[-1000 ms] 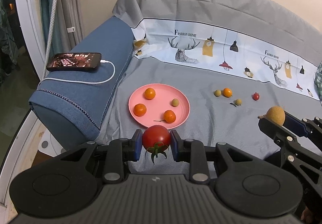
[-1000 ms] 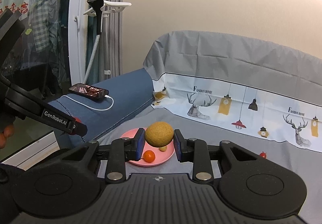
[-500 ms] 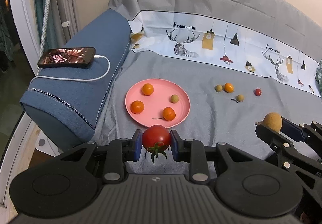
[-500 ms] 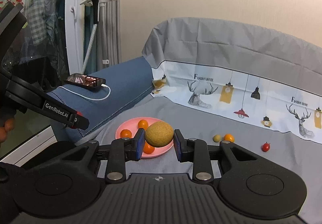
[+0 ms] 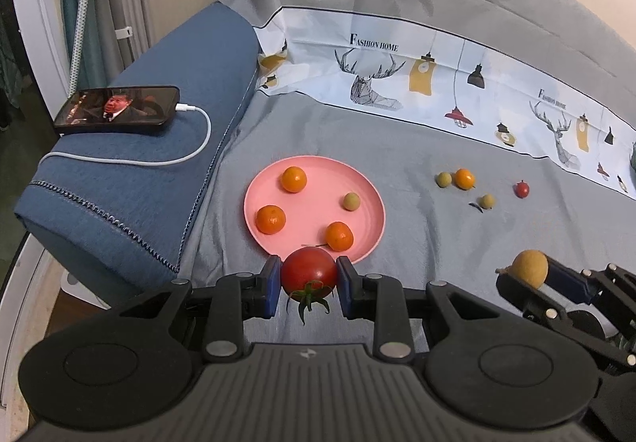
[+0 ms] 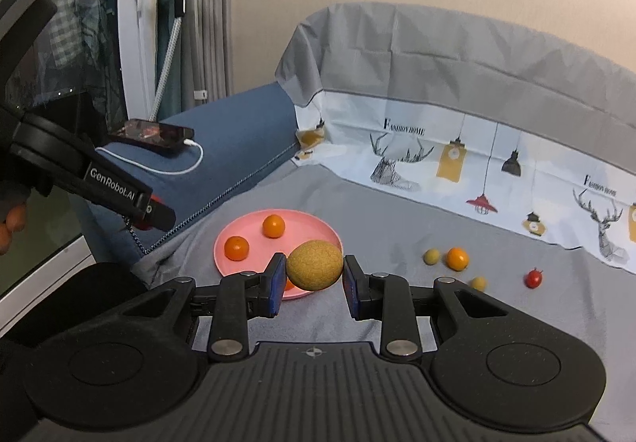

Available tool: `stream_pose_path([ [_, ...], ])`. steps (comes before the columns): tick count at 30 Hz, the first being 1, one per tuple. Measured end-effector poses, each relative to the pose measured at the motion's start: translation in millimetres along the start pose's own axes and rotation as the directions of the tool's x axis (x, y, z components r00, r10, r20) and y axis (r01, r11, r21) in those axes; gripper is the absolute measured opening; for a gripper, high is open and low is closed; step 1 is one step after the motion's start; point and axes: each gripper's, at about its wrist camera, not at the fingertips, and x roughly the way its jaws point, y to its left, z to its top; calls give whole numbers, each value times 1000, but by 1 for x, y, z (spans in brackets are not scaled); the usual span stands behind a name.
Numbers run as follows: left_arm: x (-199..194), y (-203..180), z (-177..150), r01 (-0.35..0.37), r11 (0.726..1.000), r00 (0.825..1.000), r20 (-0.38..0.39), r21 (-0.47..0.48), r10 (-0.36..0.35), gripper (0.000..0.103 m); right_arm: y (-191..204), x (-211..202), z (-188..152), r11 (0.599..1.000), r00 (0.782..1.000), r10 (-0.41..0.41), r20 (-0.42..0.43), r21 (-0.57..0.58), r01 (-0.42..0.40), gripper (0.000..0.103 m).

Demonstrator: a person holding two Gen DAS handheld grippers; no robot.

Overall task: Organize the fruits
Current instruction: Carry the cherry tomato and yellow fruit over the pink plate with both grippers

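Left gripper (image 5: pixel 309 285): jaws closed on a red tomato (image 5: pixel 309 269), pads at its sides, calyx pointing back toward the camera. Tomato fills the whole gap. Directly ahead of the fingertips and just below: pink plate (image 5: pixel 306 171), near rim just beyond the tomato. On the plate: three oranges and one small green fruit.

Right gripper (image 6: pixel 314 275): jaws closed on a tan, rough-skinned round fruit (image 6: pixel 315 264), held at its widest part. Plate (image 6: pixel 318 225) lies ahead and slightly left of these fingertips. Ahead and to the right, loose on the grey sheet (image 6: pixel 397 243): two green fruits, one orange, one small red tomato.

Handling, my judgement:
- Tomato: light, smooth, thin-skinned, bruises and splits under squeeze. Side grip across the middle is right; keep force low. Skin is slippery, so avoid tilting fast.
- Tan fruit: looks firmer, textured skin gives the pads friction; less slip risk.
- Both round, so they will roll on release. Set low onto the plate, not dropped.
- Loose small fruits: tiny, take across the middle.
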Motion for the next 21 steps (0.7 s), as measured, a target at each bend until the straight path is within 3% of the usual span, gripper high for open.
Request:
stream_pose_path([
  [21, 132, 12, 62, -51, 999, 992, -114, 4, 51, 32, -7, 145, 24, 999, 994, 40, -103, 17, -38, 32],
])
